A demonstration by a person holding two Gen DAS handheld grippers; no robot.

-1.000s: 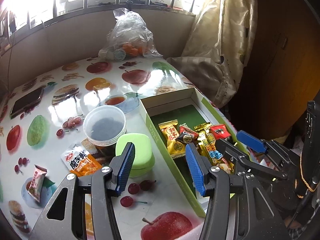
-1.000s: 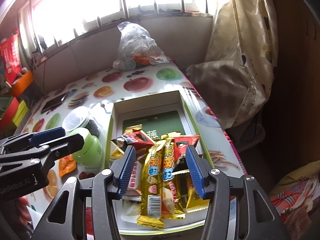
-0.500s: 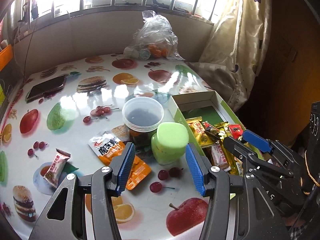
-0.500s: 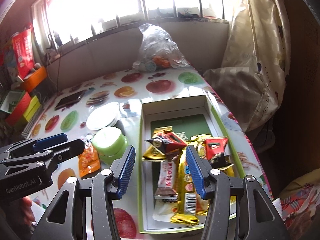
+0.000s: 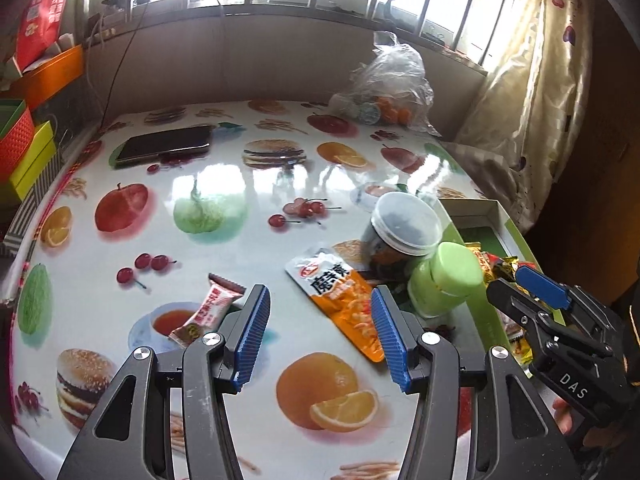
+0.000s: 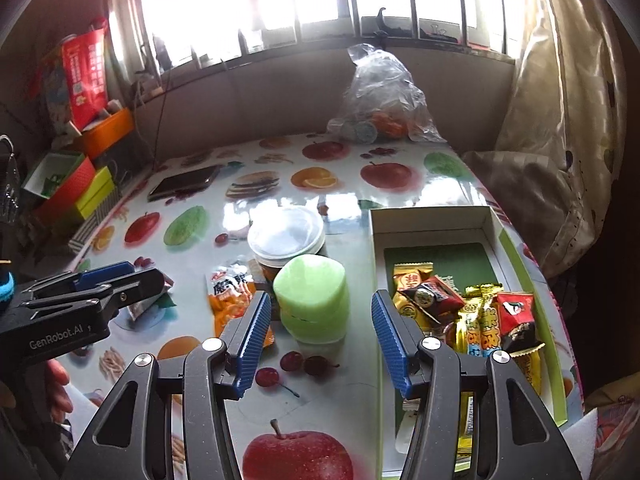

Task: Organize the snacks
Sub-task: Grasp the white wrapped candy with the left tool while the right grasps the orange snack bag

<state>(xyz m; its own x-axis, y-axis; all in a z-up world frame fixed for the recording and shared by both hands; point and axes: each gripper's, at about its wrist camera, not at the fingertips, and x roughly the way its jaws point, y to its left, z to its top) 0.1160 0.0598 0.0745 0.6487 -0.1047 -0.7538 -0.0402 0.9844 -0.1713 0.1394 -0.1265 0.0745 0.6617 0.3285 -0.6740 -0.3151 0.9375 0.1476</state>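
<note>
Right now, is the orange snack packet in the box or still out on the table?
Out. The orange snack packet lies flat on the table, left of the green jar and the box.

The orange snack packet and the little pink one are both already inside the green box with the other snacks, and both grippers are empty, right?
Not quite. The orange snack packet and the little pink one lie on the table, outside the green box; the left wrist view shows this. The other snacks are in the box, and both grippers, left and right, are empty, jaws open.
</note>
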